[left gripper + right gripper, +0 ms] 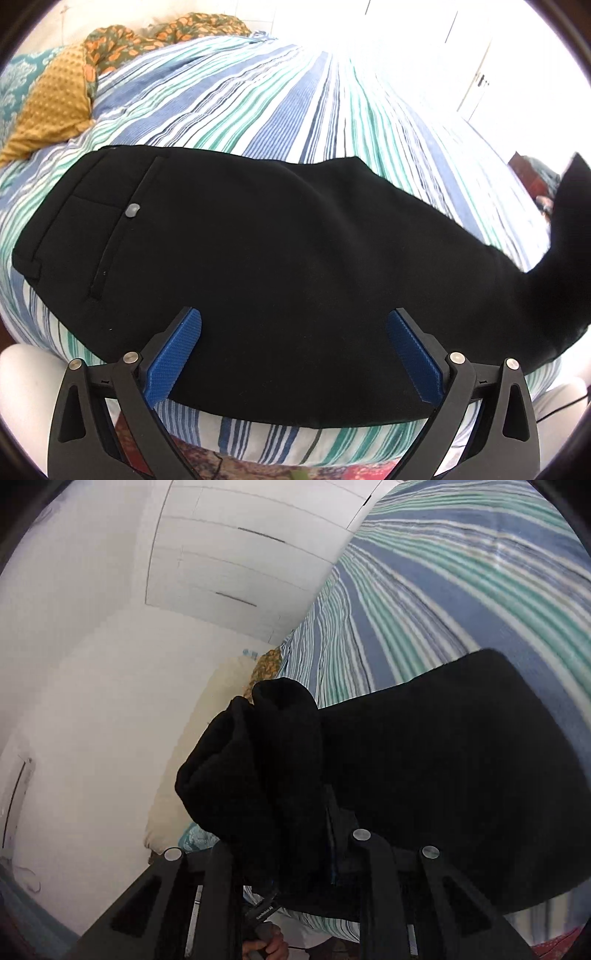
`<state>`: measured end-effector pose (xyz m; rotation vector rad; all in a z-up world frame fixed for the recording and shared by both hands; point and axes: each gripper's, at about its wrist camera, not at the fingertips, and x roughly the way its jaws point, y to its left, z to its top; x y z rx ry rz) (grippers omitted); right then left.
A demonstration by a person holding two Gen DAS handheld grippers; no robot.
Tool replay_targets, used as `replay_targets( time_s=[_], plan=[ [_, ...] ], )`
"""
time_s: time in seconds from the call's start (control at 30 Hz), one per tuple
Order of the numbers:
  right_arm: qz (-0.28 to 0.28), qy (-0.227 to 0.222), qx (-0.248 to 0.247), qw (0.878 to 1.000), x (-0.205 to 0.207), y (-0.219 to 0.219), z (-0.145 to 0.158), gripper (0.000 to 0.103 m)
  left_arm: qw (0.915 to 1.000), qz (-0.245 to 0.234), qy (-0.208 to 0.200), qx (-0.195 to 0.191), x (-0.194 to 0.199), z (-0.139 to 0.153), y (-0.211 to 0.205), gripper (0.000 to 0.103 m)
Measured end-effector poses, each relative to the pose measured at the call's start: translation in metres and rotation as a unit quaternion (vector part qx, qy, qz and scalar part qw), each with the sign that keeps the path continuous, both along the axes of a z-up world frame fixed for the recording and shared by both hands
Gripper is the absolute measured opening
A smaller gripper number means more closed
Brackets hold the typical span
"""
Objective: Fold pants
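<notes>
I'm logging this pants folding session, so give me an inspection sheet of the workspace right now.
Surface: bed with striped bedspread, blue, green and white.
Job's things: black pants lying across the bedspread, back pocket button up; leg end lifted at right.
Clutter: mustard dotted cushion, floral cloth, teal patterned pillow at the far end.
Grippers: left gripper open over the pants, holding nothing; right gripper covered by bunched pants fabric, apparently gripping it.
Cables: thin dark cable at lower right.
Surroundings: white wardrobe doors, patterned rug below.
</notes>
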<state>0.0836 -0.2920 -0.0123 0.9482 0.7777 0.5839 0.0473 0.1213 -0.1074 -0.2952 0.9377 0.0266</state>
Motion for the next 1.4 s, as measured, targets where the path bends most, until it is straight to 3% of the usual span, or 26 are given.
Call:
replay_targets(
  time_s=[0.07,0.13,0.17,0.2,0.27,0.33,0.4,0.5,0.53,0.57,0.63,0.67,0.73,0.8,0.83,0.87,0.9,1.0,1.1,1.23,1.33,1.4],
  plan=[
    [0.028,-0.009,-0.034,0.999,0.001,0.065,-0.013,0.021,0.9997,0.005,-0.004,-0.026,-0.003,0.001,0.008,0.101],
    [0.062,-0.027,-0.119,0.991,-0.001,0.131,-0.024,0.026,0.9981,0.017,-0.011,-0.058,-0.006,0.004,0.019,0.101],
    [0.08,-0.038,-0.189,0.978,-0.004,0.163,-0.03,0.037,0.9971,0.022,-0.015,-0.071,-0.007,0.006,0.024,0.101],
    [0.107,-0.044,-0.252,0.961,-0.007,0.192,-0.039,0.057,0.9962,0.027,-0.02,-0.081,-0.01,0.008,0.029,0.101],
    [0.17,-0.05,-0.344,0.922,-0.016,0.229,-0.056,0.069,0.9948,0.036,-0.026,-0.092,-0.016,0.011,0.036,0.101],
    [0.182,-0.081,-0.384,0.902,-0.039,0.225,-0.06,0.069,0.9938,0.038,-0.034,-0.099,-0.023,0.016,0.038,0.101],
    [0.176,-0.113,-0.39,0.896,-0.069,0.204,-0.044,0.079,0.9925,0.017,-0.045,-0.113,-0.029,0.025,0.029,0.101],
    [0.125,-0.154,-0.41,0.89,-0.113,0.155,-0.018,0.093,0.9866,-0.058,-0.062,-0.139,-0.025,0.042,-0.008,0.098],
    [0.108,-0.158,-0.415,0.89,-0.122,0.142,-0.011,0.093,0.9853,-0.086,-0.058,-0.136,-0.021,0.045,-0.024,0.091],
    [0.09,-0.155,-0.419,0.89,-0.13,0.13,-0.006,0.093,0.9843,-0.113,-0.048,-0.127,-0.015,0.046,-0.04,0.074],
    [0.052,-0.142,-0.416,0.897,-0.144,0.102,0.0,0.093,0.9832,-0.148,-0.015,-0.105,0.0,0.038,-0.07,0.053],
    [0.035,-0.134,-0.406,0.903,-0.144,0.094,0.001,0.093,0.9833,-0.156,0.001,-0.095,0.006,0.032,-0.081,0.047],
    [0.01,-0.123,-0.387,0.914,-0.138,0.083,0.004,0.093,0.9837,-0.16,0.027,-0.078,0.017,0.02,-0.095,0.045],
    [0.005,-0.12,-0.378,0.918,-0.129,0.081,0.005,0.093,0.9842,-0.157,0.049,-0.065,0.023,0.009,-0.103,0.041],
    [0.006,-0.122,-0.376,0.919,-0.129,0.083,0.007,0.093,0.984,-0.157,0.057,-0.061,0.026,0.004,-0.106,0.031],
    [0.01,-0.125,-0.375,0.919,-0.131,0.08,0.008,0.093,0.984,-0.157,0.062,-0.058,0.028,0.002,-0.108,0.008],
    [0.013,-0.128,-0.376,0.918,-0.133,0.078,0.009,0.093,0.9836,-0.157,0.069,-0.056,0.029,0.0,-0.111,0.006],
    [0.014,-0.13,-0.376,0.917,-0.133,0.078,0.008,0.093,0.9845,-0.154,0.061,-0.055,0.022,0.009,-0.114,0.003],
    [0.004,-0.127,-0.372,0.919,-0.133,0.072,0.01,0.093,0.9868,-0.155,0.027,-0.037,0.001,0.035,-0.108,0.003],
    [-0.007,-0.121,-0.361,0.925,-0.132,0.066,0.008,0.093,0.9861,-0.15,0.07,-0.017,0.005,0.003,-0.101,0.003],
    [0.001,-0.106,-0.351,0.93,-0.126,0.066,0.002,0.093,0.9864,-0.151,0.063,-0.018,0.004,0.002,-0.106,0.007],
    [0.008,-0.107,-0.355,0.929,-0.125,0.069,0.001,0.093,0.9868,-0.151,0.047,-0.032,0.002,0.014,-0.103,0.033]
  ],
)
